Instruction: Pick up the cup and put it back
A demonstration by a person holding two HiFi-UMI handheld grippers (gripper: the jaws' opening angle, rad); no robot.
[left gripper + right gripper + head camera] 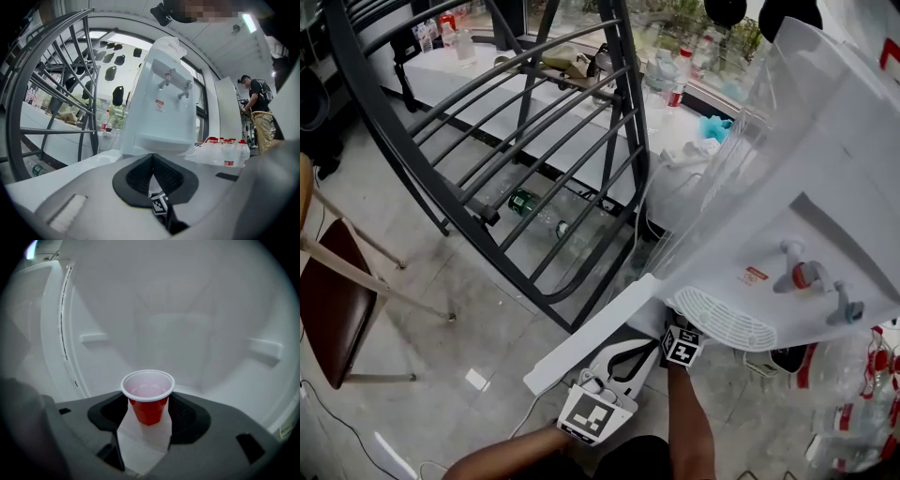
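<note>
**Cup upright between open right tongs**

Red with a white rim, it stands on the floor of a white compartment. The pads sit either side of it and, as far as the dim view shows, are not yet pressing. It looks light, thin-walled and easy to crush or tip. A gentle squeeze on the tapered wall just under the stiffer rim should hold best. Left tongs are closed on nothing, facing the water dispenser.
</note>
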